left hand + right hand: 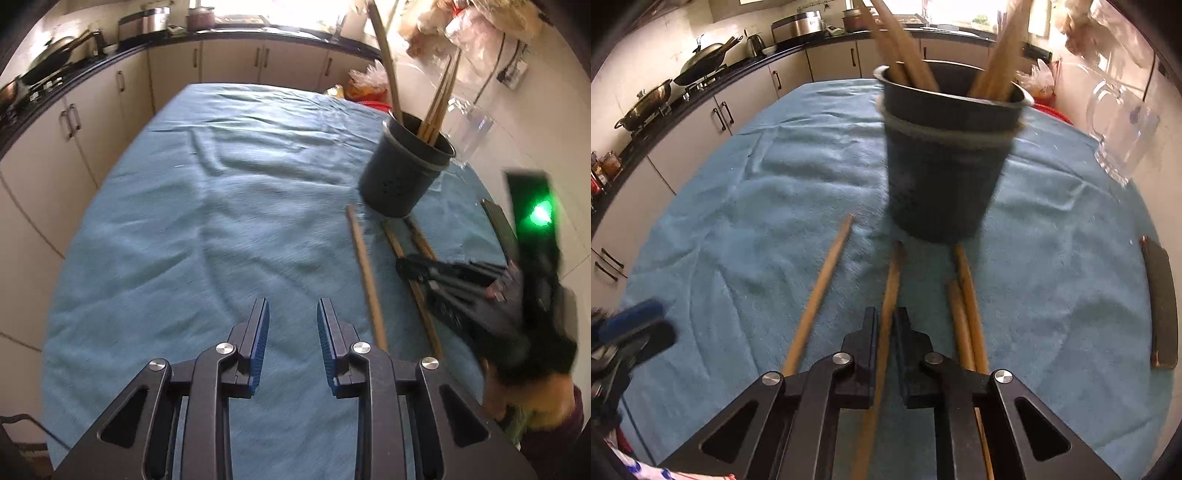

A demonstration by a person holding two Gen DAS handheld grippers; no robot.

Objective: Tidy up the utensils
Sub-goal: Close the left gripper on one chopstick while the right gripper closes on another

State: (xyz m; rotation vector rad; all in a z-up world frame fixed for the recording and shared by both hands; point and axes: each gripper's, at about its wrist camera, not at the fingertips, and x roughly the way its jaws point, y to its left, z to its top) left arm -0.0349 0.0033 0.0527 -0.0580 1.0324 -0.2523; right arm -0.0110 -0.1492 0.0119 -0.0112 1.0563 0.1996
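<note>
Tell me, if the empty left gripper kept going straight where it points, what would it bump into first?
Probably just the blue cloth on the table. The left gripper is open, tilted down at a bare patch; the nearest chopstick lies off to its right.

Blue cloth-covered table [184, 221] with black utensil holder [945, 166], loose wooden chopsticks [820, 291], glass mug [1119, 140].

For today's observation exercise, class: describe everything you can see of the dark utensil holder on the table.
The utensil holder is a dark, round, cup-like pot, slightly tapered toward its base, with a raised band below the rim and small holes low on its side. It looks like plastic. It stands upright on the blue cloth, holding several wooden chopsticks that lean against its rim. More chopsticks lie on the cloth just before its base. No gripper touches it.
</note>
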